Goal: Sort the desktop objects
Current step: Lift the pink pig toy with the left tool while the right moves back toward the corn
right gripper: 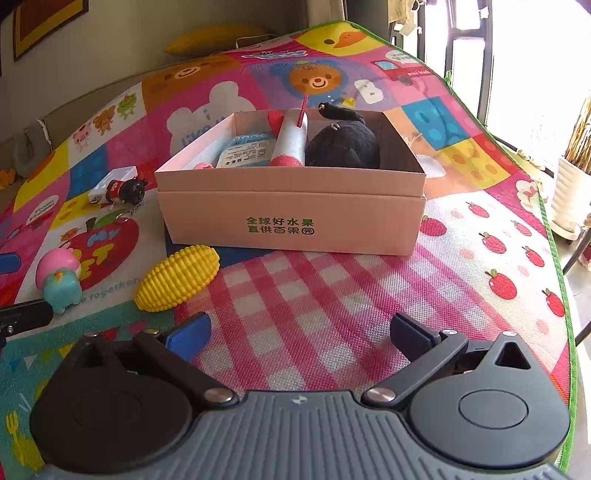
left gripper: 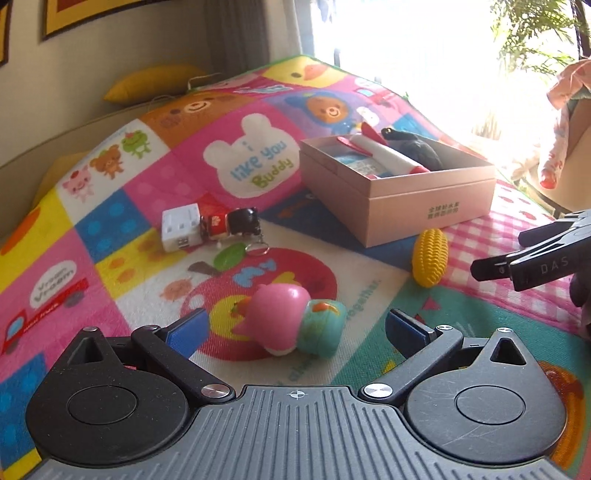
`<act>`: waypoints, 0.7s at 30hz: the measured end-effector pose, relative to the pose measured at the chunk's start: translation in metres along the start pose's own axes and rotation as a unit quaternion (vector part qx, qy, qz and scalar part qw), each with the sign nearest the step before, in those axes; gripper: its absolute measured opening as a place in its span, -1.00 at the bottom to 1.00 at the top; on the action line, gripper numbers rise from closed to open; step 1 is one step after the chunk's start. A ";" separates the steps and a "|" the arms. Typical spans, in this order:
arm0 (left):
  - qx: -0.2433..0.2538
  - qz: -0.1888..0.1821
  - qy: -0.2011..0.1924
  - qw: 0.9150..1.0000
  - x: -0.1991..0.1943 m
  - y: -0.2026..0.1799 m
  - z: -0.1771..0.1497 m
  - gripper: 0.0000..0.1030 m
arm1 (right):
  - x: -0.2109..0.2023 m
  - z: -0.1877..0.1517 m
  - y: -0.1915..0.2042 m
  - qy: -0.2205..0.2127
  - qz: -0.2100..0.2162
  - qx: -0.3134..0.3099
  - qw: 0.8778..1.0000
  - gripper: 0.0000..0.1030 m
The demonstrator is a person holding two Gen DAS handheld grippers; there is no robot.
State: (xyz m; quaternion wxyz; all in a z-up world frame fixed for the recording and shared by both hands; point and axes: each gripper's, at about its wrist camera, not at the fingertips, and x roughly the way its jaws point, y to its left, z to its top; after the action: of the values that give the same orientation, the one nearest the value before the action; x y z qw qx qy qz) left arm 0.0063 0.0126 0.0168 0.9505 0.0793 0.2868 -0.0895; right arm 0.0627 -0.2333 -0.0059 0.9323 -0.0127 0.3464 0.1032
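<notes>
The left gripper (left gripper: 293,328), jaws spread wide and empty, is hovering just behind the pink-and-teal toy figure (left gripper: 295,325) lying crosswise on the play mat (left gripper: 147,295); the pink box (left gripper: 399,192) is sitting beyond, to the right.

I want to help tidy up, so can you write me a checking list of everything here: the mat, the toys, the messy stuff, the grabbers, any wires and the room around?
Surface: colourful cartoon play mat, flat.
Job's things: pink box already holds a black plush toy, a white and red tube and a blue packet. Still on the mat: yellow toy corn, pink and teal figure, white adapter, black doll keychain.
Clutter: nothing seen.
Grippers: left gripper open, around the figure, not pressing. Right gripper open, empty.
Cables: nothing seen.
Surroundings: yellow cushion, bright window, potted plant.
</notes>
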 end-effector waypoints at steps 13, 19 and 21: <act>0.005 -0.033 0.024 0.999 0.030 0.001 0.009 0.67 | 0.001 0.000 0.002 0.004 -0.001 -0.002 1.000 1.00; 0.002 -0.039 0.028 0.999 0.020 -0.002 0.007 0.50 | -0.001 0.000 0.006 0.003 0.020 -0.024 0.999 1.00; 0.011 -0.059 0.032 0.998 0.012 -0.007 0.003 0.50 | -0.005 0.002 0.014 -0.005 0.038 -0.059 0.998 1.00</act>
State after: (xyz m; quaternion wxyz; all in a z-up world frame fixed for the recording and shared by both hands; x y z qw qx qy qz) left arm 0.0162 0.0036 0.0122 0.9329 0.0750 0.3205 -0.1462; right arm 0.0576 -0.2203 -0.0003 0.9272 -0.0538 0.3352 0.1584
